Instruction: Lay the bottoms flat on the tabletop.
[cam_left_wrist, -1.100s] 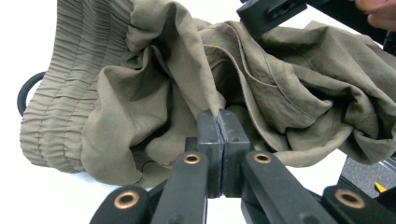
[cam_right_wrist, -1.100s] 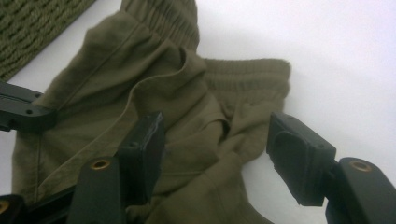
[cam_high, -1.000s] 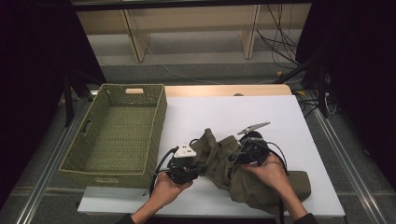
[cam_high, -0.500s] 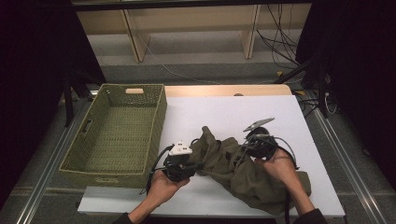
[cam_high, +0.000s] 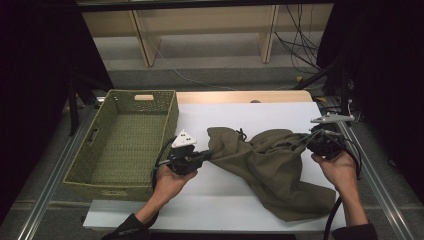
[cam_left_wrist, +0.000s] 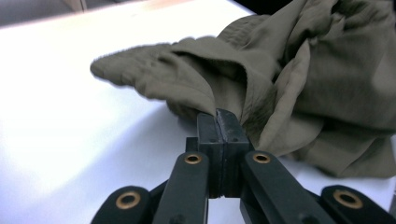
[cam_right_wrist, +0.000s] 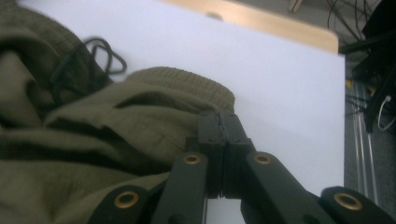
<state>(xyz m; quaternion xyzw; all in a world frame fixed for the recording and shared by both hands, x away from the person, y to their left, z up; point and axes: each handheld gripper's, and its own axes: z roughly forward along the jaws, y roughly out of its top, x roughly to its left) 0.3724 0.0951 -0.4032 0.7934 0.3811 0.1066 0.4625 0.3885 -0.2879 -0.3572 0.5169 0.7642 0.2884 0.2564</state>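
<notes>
Olive-green trousers (cam_high: 272, 167) lay crumpled across the white table top (cam_high: 225, 200), stretched between both grippers, to the right of the woven basket (cam_high: 122, 140). Left gripper (cam_high: 206, 156) was clamped tight on a fold at the garment's left end; in the left gripper view its jaws met with cloth pinched at the tips (cam_left_wrist: 219, 119). Right gripper (cam_high: 307, 142) had just closed, and its jaws gripped the ribbed waistband (cam_right_wrist: 187, 81) at the right end. Black drawcord (cam_right_wrist: 95, 56) lay looped on the table beside the waistband.
</notes>
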